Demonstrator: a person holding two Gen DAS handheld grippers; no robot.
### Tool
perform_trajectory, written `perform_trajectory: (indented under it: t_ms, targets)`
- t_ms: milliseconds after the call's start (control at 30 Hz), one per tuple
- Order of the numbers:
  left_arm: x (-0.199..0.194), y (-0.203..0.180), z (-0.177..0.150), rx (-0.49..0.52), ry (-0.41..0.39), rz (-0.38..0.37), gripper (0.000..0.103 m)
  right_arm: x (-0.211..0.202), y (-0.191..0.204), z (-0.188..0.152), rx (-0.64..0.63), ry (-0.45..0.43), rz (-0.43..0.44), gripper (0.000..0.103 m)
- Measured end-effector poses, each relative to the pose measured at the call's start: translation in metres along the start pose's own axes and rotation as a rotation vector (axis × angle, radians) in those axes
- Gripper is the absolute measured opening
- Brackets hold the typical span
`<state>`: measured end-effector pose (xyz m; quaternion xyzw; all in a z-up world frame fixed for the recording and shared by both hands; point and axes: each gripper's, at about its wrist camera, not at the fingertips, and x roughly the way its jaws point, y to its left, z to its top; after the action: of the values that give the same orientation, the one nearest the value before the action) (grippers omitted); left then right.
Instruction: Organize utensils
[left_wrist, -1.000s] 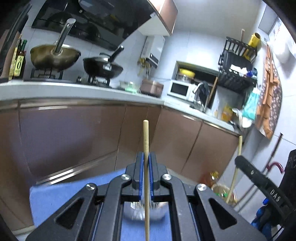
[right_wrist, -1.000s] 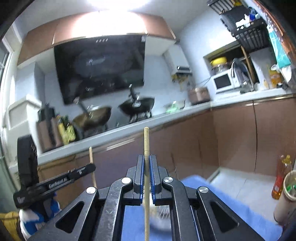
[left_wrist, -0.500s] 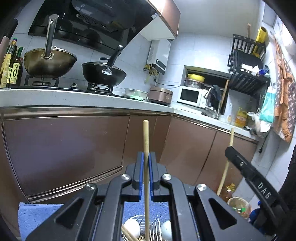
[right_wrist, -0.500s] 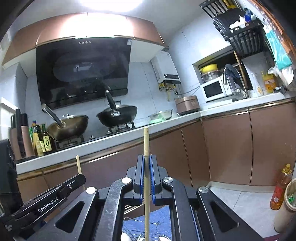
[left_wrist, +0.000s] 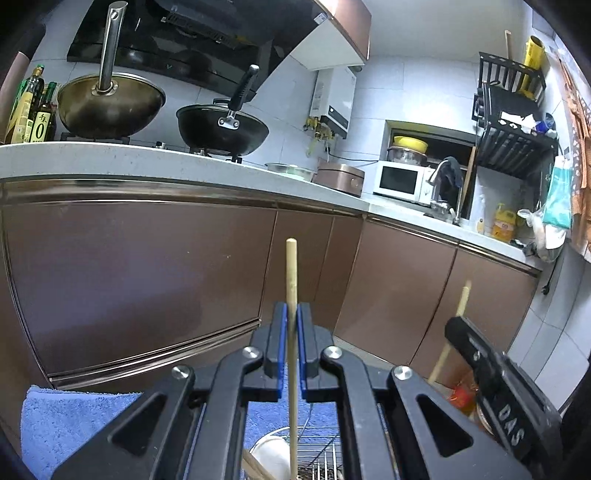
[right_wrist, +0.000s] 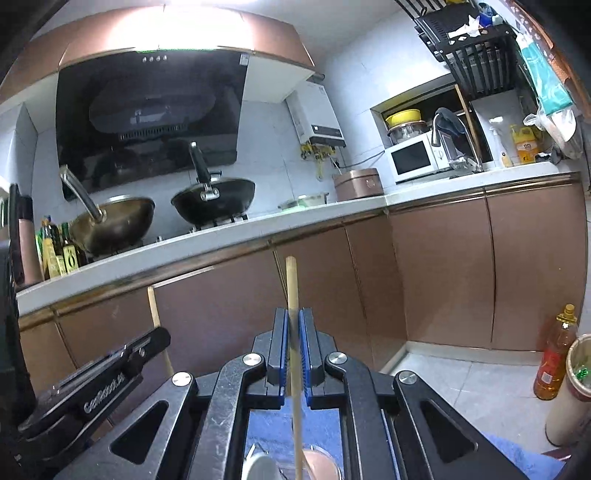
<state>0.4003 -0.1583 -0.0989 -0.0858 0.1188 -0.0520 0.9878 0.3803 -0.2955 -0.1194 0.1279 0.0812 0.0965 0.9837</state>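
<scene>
Left wrist view: left tongs (left_wrist: 291, 321) aimed nearly level at brown cabinets, clamped on one upright chopstick (left_wrist: 291, 280) rising above the tips. Below the tongs, blue cloth (left_wrist: 74, 417) and a wire rack (left_wrist: 317, 458) holding one white bowl (left_wrist: 271, 456). Off to the right, the other tongs with a second stick. Right wrist view: right tongs (right_wrist: 293, 325) likewise near level, pinching one wooden chopstick (right_wrist: 291, 284), tip up. Beneath them, a white bowl (right_wrist: 260, 467); two woks beyond on the surface (right_wrist: 221, 240).
</scene>
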Motion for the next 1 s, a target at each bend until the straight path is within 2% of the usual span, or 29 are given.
perform_trajectory:
  t_ms: [133,200,267,333,467,567,667,767,867,1000]
  targets:
    - [0.002,0.0,-0.009,0.01,-0.001,-0.003,0.007,-0.007,0.005,-0.013,-0.016,0.026,-0.009,0.007]
    - [0.001,0.0,-0.012,0.016,0.009,-0.003,0.011,-0.011,0.006,-0.017,-0.019,0.047,-0.01,0.011]
    - [-0.002,0.0,-0.012,0.018,0.021,-0.017,0.025,-0.018,0.006,-0.019,-0.019,0.056,-0.02,0.025]
    - [-0.01,0.001,-0.011,0.02,0.026,-0.027,0.031,-0.028,0.006,-0.017,-0.01,0.049,-0.028,0.033]
    - [-0.034,0.001,-0.003,0.05,0.046,-0.046,0.047,-0.052,0.01,-0.004,-0.014,0.017,-0.035,0.043]
    - [-0.061,0.003,0.007,0.085,0.036,-0.046,0.053,-0.077,0.013,0.008,-0.013,-0.019,-0.045,0.05]
    - [-0.092,0.005,0.015,0.145,0.023,-0.012,0.055,-0.108,0.018,0.017,-0.024,-0.045,-0.069,0.065]
    - [-0.121,0.008,0.014,0.243,0.026,-0.001,0.056,-0.135,0.023,0.019,-0.044,-0.039,-0.092,0.075]
    - [-0.148,0.015,0.008,0.308,0.051,0.009,0.056,-0.161,0.031,0.015,-0.072,-0.006,-0.098,0.077]
    - [-0.187,0.034,0.003,0.32,0.065,0.018,0.056,-0.188,0.043,0.005,-0.106,0.047,-0.122,0.082]
